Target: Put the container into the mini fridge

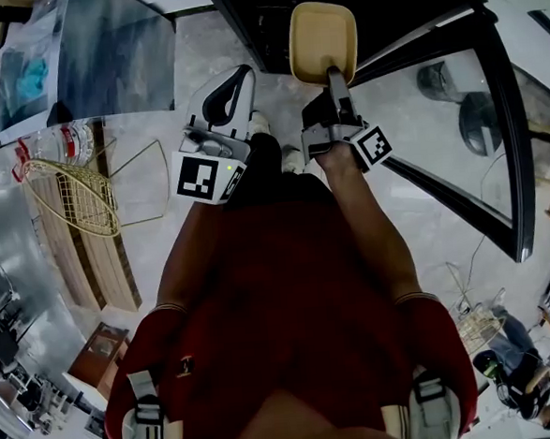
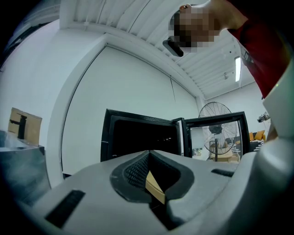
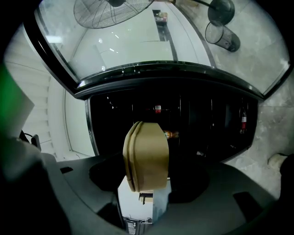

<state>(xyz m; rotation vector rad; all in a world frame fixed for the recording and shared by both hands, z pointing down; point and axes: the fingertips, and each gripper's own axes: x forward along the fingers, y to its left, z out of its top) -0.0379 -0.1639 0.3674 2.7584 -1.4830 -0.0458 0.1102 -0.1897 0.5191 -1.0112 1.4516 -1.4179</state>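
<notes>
Head view: holds a tan container [image 1: 321,37] clamped in the right gripper [image 1: 337,76], raised just before the dark mouth of the open mini fridge [image 1: 270,17], not yet inside. Carries the left gripper [image 1: 241,75] alongside, tips together, with the glass door [image 1: 455,107] swung wide to the right. Left gripper view: shows the left gripper [image 2: 148,156] with jaws met at the tips, a thin tan strip [image 2: 155,187] of uncertain kind in the notch behind them; faces the mini fridge [image 2: 138,137] and its glass door [image 2: 216,137], a fan [image 2: 215,114] standing behind the glass. Right gripper view: pinches the container [image 3: 146,153] between both jaws, seen edge-on against the black inside of the mini fridge [image 3: 202,128], close to it but outside
</notes>
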